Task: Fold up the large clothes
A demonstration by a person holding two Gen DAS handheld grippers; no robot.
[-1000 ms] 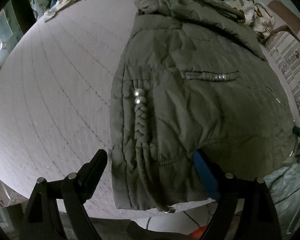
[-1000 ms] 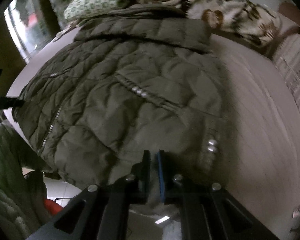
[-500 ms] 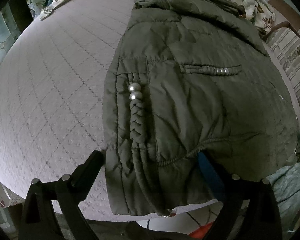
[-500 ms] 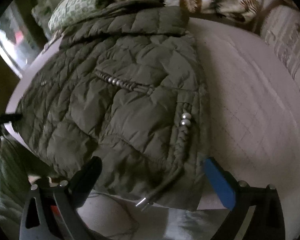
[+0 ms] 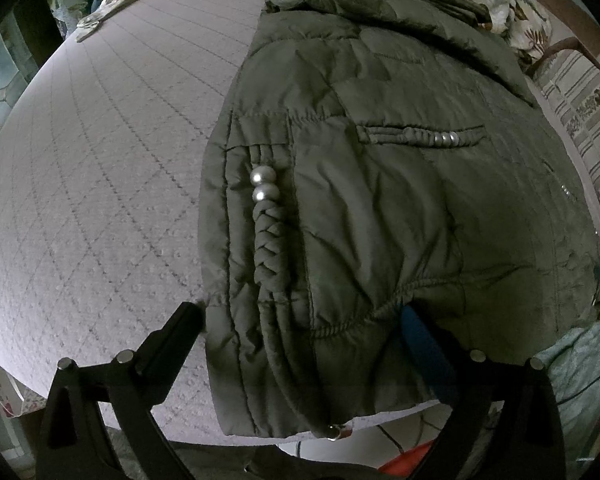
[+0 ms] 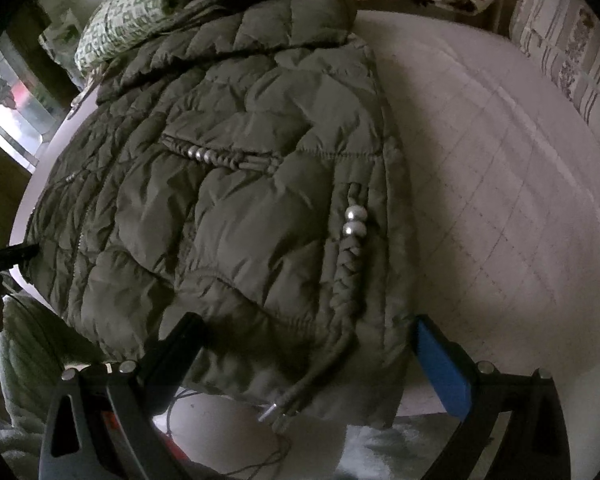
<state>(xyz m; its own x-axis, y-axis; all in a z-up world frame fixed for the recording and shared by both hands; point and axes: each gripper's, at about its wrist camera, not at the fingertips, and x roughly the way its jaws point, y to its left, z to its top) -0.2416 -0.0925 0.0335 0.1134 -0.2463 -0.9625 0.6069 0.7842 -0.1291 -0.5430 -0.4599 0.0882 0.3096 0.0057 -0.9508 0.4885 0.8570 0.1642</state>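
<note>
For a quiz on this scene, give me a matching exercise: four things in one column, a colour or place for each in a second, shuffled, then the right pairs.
Things:
1. jacket
2. beads
3. right gripper pad
4. bed cover

Descriptions:
A. silver, on a braided cord
B. olive green, quilted
C. blue
D. pale, stitched in diamonds

Pairs: 1-B, 2-A, 3-C, 4-D
</note>
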